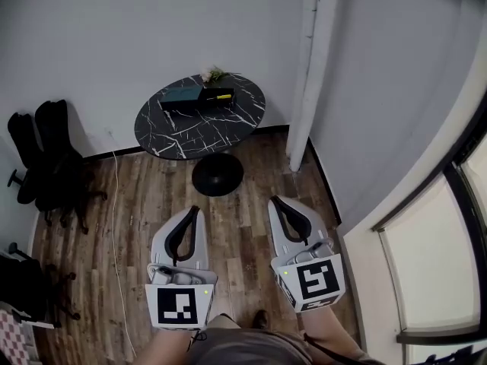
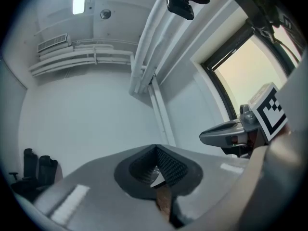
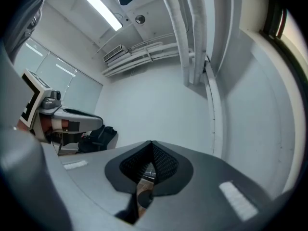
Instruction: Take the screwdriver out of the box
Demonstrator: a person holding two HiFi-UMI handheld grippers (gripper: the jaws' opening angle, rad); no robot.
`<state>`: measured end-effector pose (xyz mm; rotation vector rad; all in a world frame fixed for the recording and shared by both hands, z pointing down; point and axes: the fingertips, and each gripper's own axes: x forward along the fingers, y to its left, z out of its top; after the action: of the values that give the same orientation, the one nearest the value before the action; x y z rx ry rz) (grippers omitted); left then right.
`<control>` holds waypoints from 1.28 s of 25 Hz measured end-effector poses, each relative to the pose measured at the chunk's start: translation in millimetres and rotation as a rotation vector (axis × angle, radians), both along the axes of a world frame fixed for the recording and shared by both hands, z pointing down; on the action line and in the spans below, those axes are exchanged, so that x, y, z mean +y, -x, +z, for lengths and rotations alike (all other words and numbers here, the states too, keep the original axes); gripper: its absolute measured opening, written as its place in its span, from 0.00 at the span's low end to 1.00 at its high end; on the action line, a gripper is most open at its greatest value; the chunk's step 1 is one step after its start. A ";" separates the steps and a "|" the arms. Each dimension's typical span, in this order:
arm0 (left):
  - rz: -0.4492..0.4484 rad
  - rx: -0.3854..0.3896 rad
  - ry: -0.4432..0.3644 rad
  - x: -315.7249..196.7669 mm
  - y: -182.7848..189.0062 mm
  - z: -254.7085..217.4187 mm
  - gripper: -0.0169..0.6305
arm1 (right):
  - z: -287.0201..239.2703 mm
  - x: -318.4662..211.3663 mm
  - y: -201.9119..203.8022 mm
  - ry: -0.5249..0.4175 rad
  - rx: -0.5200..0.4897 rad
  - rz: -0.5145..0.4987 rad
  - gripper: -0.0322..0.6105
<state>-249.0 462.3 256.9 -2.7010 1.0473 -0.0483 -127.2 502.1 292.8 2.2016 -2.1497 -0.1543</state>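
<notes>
Gripper pair low in frame, both empty: left gripper [image 1: 190, 211] jaws together, right gripper [image 1: 278, 202] jaws together. Yellow screwdriver [image 1: 223, 96] lies in box [image 1: 199, 101] on round dark bench [image 1: 175, 131], upper centre, well apart from both.

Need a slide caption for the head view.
Left tongs, right tongs: shut, empty, facing a marble table bearing the box.

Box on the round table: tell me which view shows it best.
The head view. It shows the whole box from above on the dark marble table. The left and right gripper views look over their own jaws at the wall; the box cannot be made out there.
</notes>
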 end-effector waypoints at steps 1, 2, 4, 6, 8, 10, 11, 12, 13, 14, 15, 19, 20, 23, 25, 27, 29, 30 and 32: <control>-0.002 -0.005 0.003 -0.1 -2.0 3.3 0.03 | 2.8 0.1 -3.4 0.002 -0.008 -0.002 0.09; -0.004 -0.013 0.008 -0.6 -4.0 6.7 0.03 | 6.1 -0.2 -6.6 0.008 -0.016 -0.001 0.09; -0.002 -0.028 0.013 -3.6 -8.5 12.4 0.03 | 12.5 -2.3 -12.6 0.024 -0.030 0.002 0.09; -0.003 -0.028 0.023 -10.0 -13.7 16.0 0.03 | 17.5 -6.9 -18.1 0.038 -0.034 0.002 0.09; -0.008 -0.026 0.036 -20.0 -19.3 19.6 0.03 | 21.4 -14.1 -24.7 0.052 -0.035 0.003 0.09; -0.010 -0.021 0.047 -33.0 -26.0 22.8 0.03 | 25.0 -24.6 -32.8 0.062 -0.031 0.006 0.09; -0.008 -0.017 0.049 -40.3 -29.7 24.1 0.03 | 27.0 -31.1 -37.4 0.066 -0.031 0.009 0.09; -0.006 -0.013 0.047 -48.2 -33.6 25.3 0.03 | 29.1 -38.4 -41.9 0.068 -0.030 0.012 0.09; -0.003 -0.010 0.045 -56.6 -37.6 26.6 0.03 | 31.3 -46.5 -46.3 0.071 -0.028 0.013 0.09; -0.002 -0.007 0.045 -65.8 -41.7 28.0 0.03 | 33.4 -55.5 -50.7 0.075 -0.026 0.014 0.09; -0.003 -0.003 0.048 -76.1 -46.0 29.7 0.03 | 35.2 -65.7 -55.2 0.080 -0.024 0.014 0.09; -0.003 0.013 0.069 -125.9 -66.3 33.5 0.03 | 36.1 -116.7 -72.9 0.097 -0.023 0.008 0.09; 0.002 0.015 0.065 -139.2 -71.6 32.3 0.03 | 34.8 -131.1 -76.8 0.098 -0.023 0.007 0.09; 0.020 0.012 0.047 -178.5 -85.8 26.6 0.03 | 29.2 -175.0 -87.7 0.099 -0.021 0.008 0.09; 0.022 0.018 0.053 -204.2 -92.3 24.8 0.03 | 26.0 -203.5 -91.7 0.097 -0.010 -0.001 0.09; 0.020 0.030 0.058 -228.7 -96.0 23.3 0.03 | 24.9 -230.4 -93.6 0.100 -0.003 -0.011 0.09; 0.016 0.045 0.053 -251.4 -97.1 20.9 0.03 | 22.3 -254.1 -95.6 0.096 -0.001 -0.015 0.09; 0.012 0.052 0.048 -261.9 -97.1 19.2 0.03 | 19.4 -264.3 -96.9 0.091 0.005 -0.017 0.09; 0.003 0.066 0.036 -281.3 -97.0 15.4 0.03 | 12.7 -281.5 -100.6 0.083 0.020 -0.016 0.09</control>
<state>-152.0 181.0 272.4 -2.7534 1.0707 0.0227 -26.6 220.5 305.5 2.1301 -2.1231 -0.0857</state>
